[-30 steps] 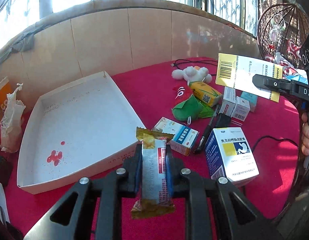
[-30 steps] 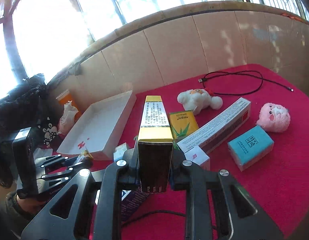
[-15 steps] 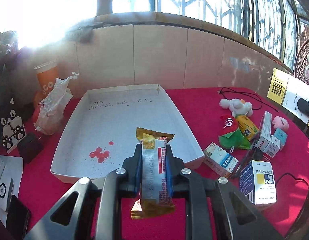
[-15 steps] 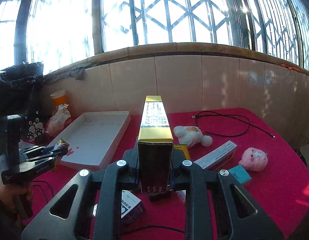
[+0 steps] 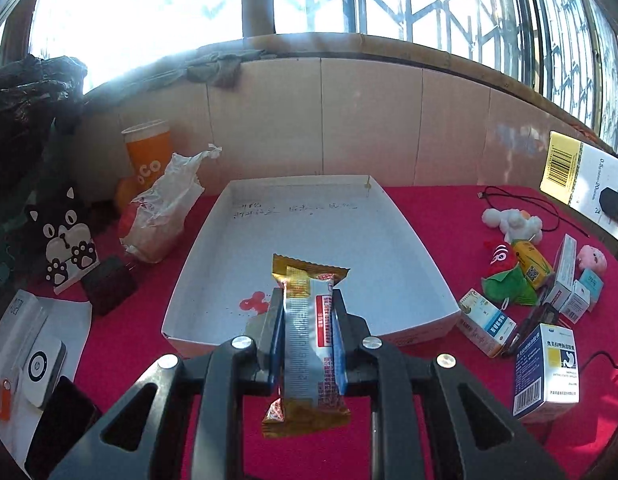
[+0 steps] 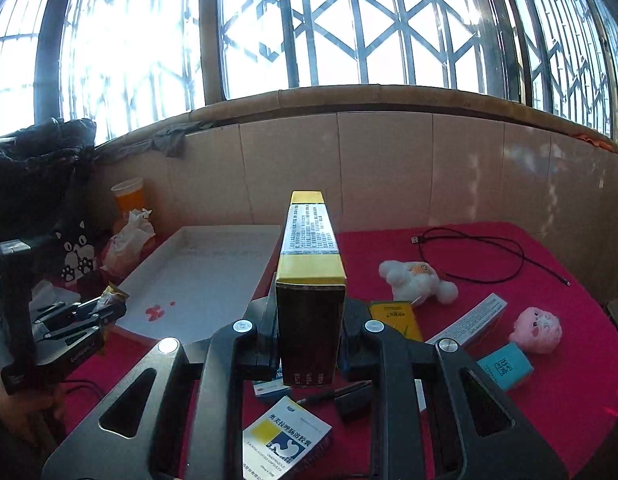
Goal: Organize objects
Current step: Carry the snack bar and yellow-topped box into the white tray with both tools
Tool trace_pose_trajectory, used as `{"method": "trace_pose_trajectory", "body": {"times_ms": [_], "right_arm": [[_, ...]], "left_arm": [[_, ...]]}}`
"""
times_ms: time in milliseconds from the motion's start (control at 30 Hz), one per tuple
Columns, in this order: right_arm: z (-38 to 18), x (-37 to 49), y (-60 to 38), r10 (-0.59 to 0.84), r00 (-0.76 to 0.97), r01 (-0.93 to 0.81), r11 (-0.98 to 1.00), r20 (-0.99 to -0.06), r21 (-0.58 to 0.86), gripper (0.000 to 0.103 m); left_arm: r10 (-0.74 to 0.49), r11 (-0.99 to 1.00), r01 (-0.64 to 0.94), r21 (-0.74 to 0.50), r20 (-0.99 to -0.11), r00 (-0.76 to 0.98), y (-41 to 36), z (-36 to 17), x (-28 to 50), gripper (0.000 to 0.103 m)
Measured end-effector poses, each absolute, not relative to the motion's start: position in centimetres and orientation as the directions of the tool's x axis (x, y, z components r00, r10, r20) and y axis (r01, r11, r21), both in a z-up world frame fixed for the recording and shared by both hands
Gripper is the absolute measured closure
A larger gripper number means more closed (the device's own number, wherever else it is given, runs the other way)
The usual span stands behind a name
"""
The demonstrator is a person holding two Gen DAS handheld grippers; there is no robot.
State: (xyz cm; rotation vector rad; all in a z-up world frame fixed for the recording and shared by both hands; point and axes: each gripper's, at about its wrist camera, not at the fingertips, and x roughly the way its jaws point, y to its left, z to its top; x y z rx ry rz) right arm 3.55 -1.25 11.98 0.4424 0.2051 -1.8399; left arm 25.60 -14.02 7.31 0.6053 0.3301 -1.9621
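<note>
Left gripper [image 5: 307,334] fingers clamped on a gold-ended snack bar [image 5: 309,344] held above the white tray's [image 5: 425,264] near edge, right gripper [image 6: 309,336] fingers clamped on a long yellow-and-white box [image 6: 310,264] above the red bench [image 6: 489,240], boxes scattered below.

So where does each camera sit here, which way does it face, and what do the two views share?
Left wrist: on the left gripper, facing along its fingers over the white tray to the tiled wall; only the fingers, shut on a snack bar.
Right wrist: on the right gripper, facing the same wall; its fingers, shut on a yellow-ended box, plus the left gripper and a hand at far left.
Shared: tray, orange cup, white plush, red cloth.
</note>
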Motion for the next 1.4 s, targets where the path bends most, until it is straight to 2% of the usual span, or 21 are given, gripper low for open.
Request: {"method": "trace_pose_trajectory", "body": {"times_ms": [267, 700, 1100, 1400], "right_arm": [[12.3, 5.0, -3.2, -0.879, -0.235, 0.954, -0.290, -0.416, 0.075, 0.083], [13.0, 7.5, -7.5, -0.876, -0.170, 0.970, -0.229, -0.451, 0.078, 0.083], [12.7, 10.1, -11.4, -0.857, -0.093, 0.982, -0.162, -0.506, 0.093, 0.083], [11.8, 10.7, -16.3, -0.823, -0.086, 0.979, -0.175, -0.562, 0.106, 0.083]], "left_arm": [[-0.776, -0.397, 0.917, 0.037, -0.547, -0.314, -14.4, 7.2, 27.0, 0.084], [-0.759, -0.394, 0.919, -0.009, -0.560, -0.331, -15.6, 7.3, 28.8, 0.083], [-0.789, -0.392, 0.919, 0.047, -0.531, -0.309, -16.9, 8.3, 28.8, 0.083], [-0.793, -0.381, 0.923, 0.050, -0.530, -0.299, -21.2, 9.7, 27.3, 0.083]]}}
